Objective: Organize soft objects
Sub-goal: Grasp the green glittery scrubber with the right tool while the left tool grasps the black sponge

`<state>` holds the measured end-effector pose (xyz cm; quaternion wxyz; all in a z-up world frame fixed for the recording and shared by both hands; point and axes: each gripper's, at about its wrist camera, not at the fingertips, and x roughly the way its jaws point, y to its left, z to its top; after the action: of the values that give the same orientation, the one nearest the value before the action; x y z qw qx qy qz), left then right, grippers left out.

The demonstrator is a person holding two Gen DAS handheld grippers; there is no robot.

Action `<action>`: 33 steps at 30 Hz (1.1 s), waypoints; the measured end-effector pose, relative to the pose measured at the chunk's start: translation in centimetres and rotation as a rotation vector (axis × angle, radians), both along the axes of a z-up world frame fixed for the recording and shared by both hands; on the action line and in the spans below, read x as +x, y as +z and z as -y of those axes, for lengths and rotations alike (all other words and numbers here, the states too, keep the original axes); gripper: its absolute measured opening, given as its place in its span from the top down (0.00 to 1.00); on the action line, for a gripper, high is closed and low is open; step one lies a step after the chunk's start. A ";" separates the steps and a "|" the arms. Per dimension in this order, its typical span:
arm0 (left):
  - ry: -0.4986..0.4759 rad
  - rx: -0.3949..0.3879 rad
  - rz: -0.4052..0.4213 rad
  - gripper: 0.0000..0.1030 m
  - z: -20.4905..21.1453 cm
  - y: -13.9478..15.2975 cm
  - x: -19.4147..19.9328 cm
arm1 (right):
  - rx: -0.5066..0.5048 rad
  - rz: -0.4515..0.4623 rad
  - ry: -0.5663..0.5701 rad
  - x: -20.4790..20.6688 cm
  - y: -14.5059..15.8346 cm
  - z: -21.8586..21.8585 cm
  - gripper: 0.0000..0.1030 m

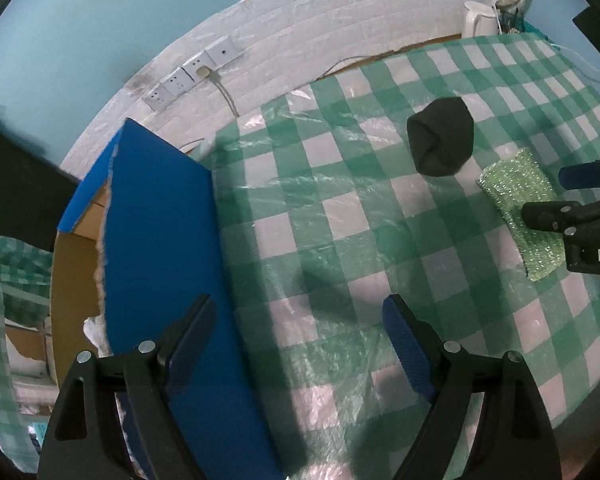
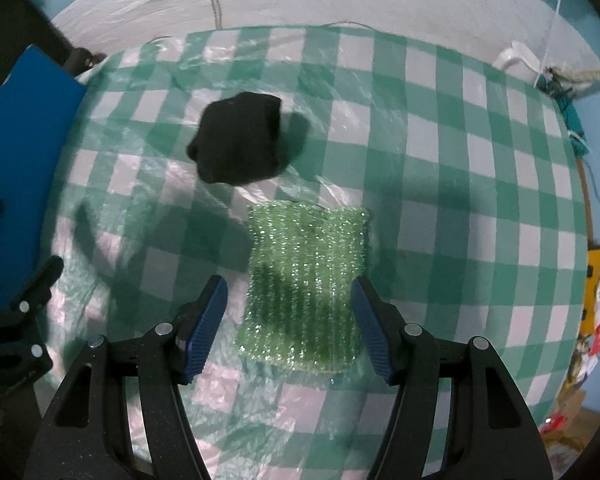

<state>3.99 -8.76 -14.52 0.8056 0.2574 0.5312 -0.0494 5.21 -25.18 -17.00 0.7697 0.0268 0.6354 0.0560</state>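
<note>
Left wrist view is showing the left gripper (image 1: 296,344) standing wide with nothing between its blue-padded fingers, pointing down at the green-and-white checked tablecloth under clear plastic (image 1: 340,208). Just beside its left finger a blue cardboard box flap (image 1: 168,240) is lying over an open brown box. Ahead and to the right of this gripper, a black rolled-up soft cloth bundle (image 1: 440,136) is sitting on the cloth, and further right a glittery green rectangular scrubbing sponge (image 1: 516,192) is lying beneath the right gripper (image 1: 548,196), which is entering from the edge.

Right wrist view is showing the right gripper (image 2: 288,320) with its jaws partly spread, straddling the sponge (image 2: 304,280); the pads are standing just beside its two edges, not pressing. The black bundle (image 2: 238,140) is resting beyond the fingertips, slightly left, near the sponge but apart from it.
</note>
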 end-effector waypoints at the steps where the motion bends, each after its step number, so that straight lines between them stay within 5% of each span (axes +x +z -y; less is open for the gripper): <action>1: 0.002 0.000 -0.005 0.17 0.1 -0.2 0.1 | 0.003 -0.002 -0.007 0.0 -0.2 0.1 0.38; 16: 0.016 -0.012 -0.051 0.17 1.2 -2.1 2.5 | -0.083 -0.002 0.018 -0.3 -3.2 0.7 0.39; 18: 0.013 -0.015 -0.056 0.17 1.4 -2.2 2.6 | -0.088 0.003 0.025 -0.3 -3.2 0.9 0.44; 24: 0.003 -0.028 -0.064 0.17 2.1 -2.4 3.3 | -0.116 0.016 0.032 -0.3 -3.0 2.1 0.88; 33: -0.023 -0.074 -0.072 0.17 3.8 -2.2 4.7 | -0.096 0.047 0.019 1.7 -1.9 3.6 0.90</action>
<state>8.66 -12.55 -16.71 0.7944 0.2316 0.5547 -0.0877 6.92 -28.80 -18.92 0.7843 -0.0177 0.6192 0.0334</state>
